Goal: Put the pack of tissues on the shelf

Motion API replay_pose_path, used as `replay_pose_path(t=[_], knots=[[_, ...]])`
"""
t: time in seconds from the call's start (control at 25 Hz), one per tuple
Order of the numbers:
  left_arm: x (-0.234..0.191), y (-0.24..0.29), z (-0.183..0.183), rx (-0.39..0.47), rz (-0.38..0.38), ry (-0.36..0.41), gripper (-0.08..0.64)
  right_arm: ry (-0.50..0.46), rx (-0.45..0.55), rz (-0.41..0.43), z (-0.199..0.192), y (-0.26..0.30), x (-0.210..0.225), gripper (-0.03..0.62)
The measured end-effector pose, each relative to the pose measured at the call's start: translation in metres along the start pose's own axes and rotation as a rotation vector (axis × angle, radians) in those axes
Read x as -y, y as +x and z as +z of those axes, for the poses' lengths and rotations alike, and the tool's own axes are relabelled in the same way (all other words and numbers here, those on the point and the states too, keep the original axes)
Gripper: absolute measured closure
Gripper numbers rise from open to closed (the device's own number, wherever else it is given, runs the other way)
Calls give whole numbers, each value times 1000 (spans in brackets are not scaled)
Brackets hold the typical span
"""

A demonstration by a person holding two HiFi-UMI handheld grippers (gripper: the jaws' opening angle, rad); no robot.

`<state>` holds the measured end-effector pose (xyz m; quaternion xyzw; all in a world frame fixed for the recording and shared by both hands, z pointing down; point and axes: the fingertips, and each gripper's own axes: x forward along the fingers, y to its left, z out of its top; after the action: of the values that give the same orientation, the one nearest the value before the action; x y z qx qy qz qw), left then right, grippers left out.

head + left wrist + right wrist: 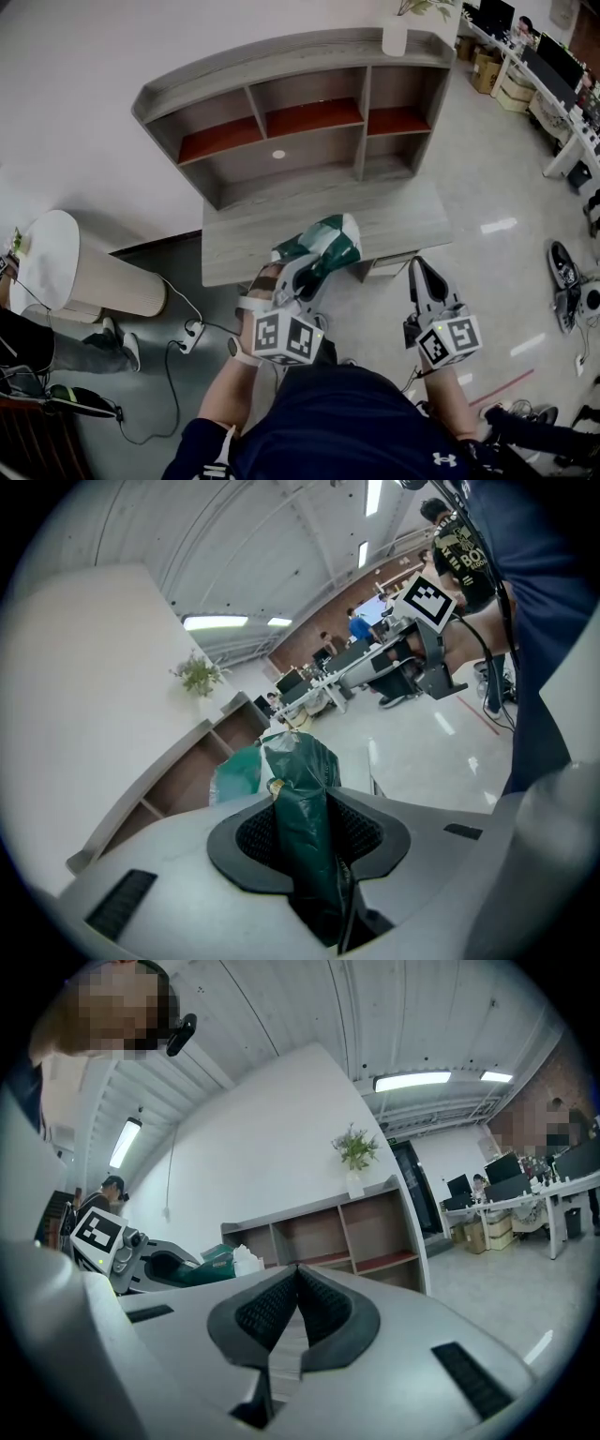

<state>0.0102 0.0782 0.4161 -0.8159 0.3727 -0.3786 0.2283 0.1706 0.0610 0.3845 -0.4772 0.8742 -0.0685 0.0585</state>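
The left gripper [309,841] is closed on the pack of tissues [323,246], which sticks out ahead of its jaws (held by a soft fold only, I think), so it may slip before reaching the shelf [309,117] beyond. The right gripper [296,1283] is closed and empty.

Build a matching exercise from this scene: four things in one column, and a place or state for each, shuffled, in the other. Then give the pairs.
Things
1. pack of tissues
2. right tongs
3. white vase
4. round white table

Places or states
A. on top of the shelf
B. on the floor, beside the desk
C. clamped in the left tongs
D. shut, nothing between them

Pairs: 1-C, 2-D, 3-A, 4-B
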Motion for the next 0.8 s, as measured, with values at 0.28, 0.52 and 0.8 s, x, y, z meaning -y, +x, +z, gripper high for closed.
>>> replay_pose_path(t=[0.28,0.52,0.8], knots=[[-24,24,-15,-16,-19,45,442,2,-18,-18,-1,36,8,581],[-55,48,-25,-6,-25,70,442,-4,-20,-39,2,72,19,581],[-83,72,-38,25,-64,55,442,-31,-45,-87,12,108,30,581]])
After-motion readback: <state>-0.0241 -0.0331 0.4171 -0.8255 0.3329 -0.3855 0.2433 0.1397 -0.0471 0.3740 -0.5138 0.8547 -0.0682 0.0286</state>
